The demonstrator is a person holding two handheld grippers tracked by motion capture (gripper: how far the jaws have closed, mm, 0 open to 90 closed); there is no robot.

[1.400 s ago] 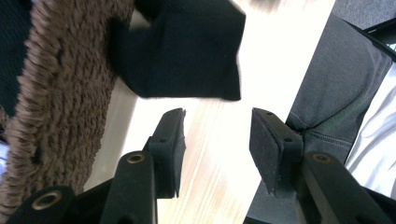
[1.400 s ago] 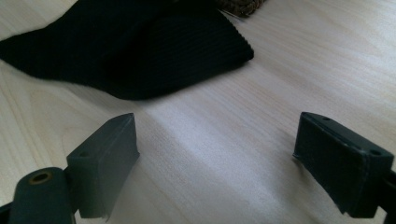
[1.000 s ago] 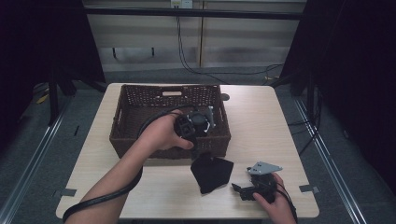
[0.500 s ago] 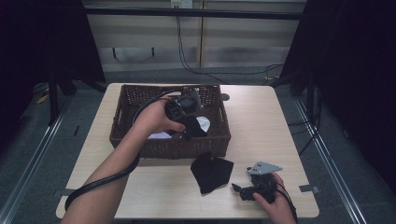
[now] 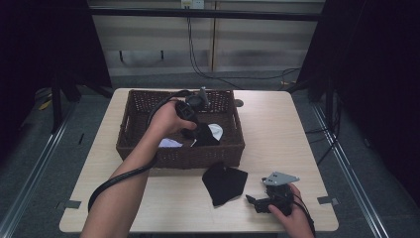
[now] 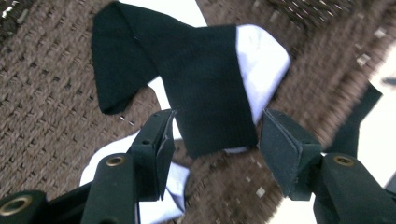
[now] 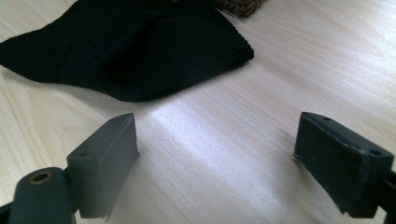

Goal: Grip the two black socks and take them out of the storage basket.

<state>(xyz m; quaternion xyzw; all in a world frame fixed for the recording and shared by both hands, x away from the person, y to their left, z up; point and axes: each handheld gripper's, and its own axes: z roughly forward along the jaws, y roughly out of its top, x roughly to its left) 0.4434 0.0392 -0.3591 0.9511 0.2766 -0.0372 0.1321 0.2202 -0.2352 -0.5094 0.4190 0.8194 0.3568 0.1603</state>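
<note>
A: How far along does the sorting look?

B: Partway, I'd judge. On the pale wooden bench (image 5: 292, 148) stands a dark brown woven wicker basket (image 5: 130, 136), and a black ribbed cloth (image 5: 224, 182) already lies out on the bench, just near of the basket's near wall. Inside the basket there is more to take: a black-and-white folded sock (image 6: 210, 93) and a white piece of fabric (image 5: 170, 143) to its left.

A: So one piece out, at least two left?

B: That is how it reads from how things lie.

A: And the hands?

B: The person's left forearm reaches far across the near wall into the basket, with the left tool (image 6: 215, 149) tipped down over the sock. Its jaws stand spread to either side of the sock's black end, nothing pinched yet.

A: The other one?

B: The right tool (image 7: 215, 163) rests low at the near right of the bench, held in the right hand (image 5: 292, 218). Its jaws are spread wide over bare wood, empty, with the black cloth lying just beyond them.
</note>
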